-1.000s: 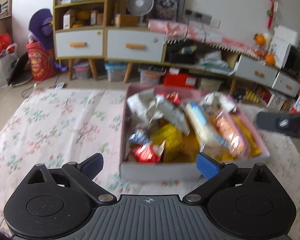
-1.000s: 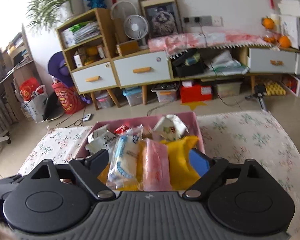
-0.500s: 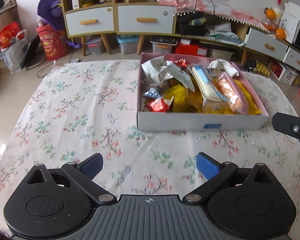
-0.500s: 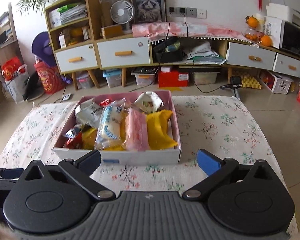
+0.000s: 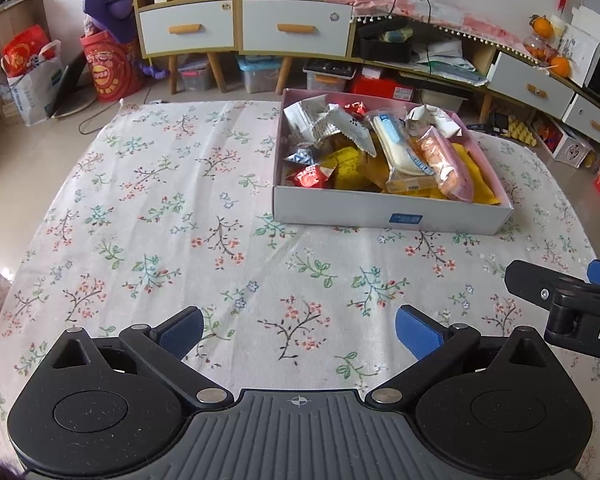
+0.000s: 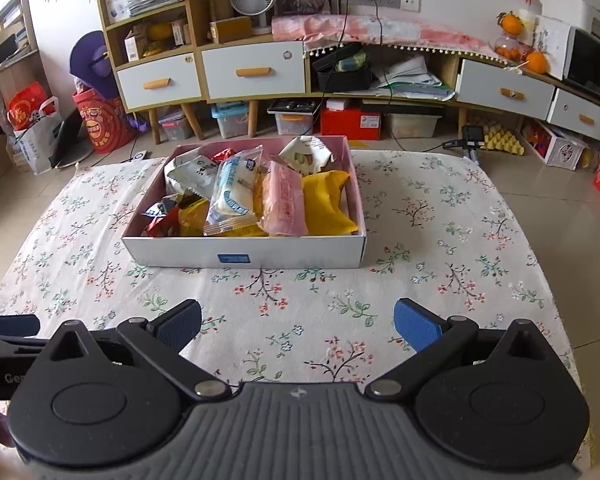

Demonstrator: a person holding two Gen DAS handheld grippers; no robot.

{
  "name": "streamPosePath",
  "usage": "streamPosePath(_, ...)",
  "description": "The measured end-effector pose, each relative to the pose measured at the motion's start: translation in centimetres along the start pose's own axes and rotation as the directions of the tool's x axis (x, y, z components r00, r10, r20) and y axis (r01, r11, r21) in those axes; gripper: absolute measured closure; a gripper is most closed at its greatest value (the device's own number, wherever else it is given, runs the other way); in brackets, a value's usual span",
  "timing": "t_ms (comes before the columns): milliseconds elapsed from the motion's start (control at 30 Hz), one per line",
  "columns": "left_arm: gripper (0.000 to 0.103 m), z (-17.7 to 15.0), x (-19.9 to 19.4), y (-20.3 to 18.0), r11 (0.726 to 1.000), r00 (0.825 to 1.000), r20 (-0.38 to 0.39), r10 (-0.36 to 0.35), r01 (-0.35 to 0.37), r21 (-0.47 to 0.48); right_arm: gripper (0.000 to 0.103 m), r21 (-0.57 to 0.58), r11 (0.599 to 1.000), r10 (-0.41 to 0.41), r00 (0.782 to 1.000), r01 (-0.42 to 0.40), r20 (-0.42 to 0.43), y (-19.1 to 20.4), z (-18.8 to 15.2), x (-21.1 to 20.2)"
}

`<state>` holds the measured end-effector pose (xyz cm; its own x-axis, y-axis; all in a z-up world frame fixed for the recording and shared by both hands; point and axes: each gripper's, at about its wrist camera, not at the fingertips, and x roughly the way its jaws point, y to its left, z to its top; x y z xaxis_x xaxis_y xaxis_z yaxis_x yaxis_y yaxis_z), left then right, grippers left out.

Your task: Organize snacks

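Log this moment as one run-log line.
left claw: open, empty | right claw: open, empty | snacks: all in box | tablecloth: no loose snacks | both claws short of box

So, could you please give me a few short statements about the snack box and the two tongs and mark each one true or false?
1. All the snacks lie inside the box. True.
2. The right tongs grip a yellow packet. False: they are open with nothing between them; the yellow packet lies in the box.
3. The box sits on a flowered tablecloth. True.
4. The left tongs are shut. False: they stand wide open over bare cloth.
5. A pink packet lies between a white-and-blue packet and the yellow one. True.
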<state>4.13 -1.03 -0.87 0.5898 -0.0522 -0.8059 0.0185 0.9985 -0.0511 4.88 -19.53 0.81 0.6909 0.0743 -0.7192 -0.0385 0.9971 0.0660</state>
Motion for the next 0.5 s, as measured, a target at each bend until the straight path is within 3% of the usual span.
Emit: streamPosePath(500,0.000,0.55,-0.50,0.27,1.000,0.999,0.037,-0.001,0.002,-0.006,0.000,-0.018,0.999,-0.031,0.999,0.031,0.014,-0.25,0.05,0.37)
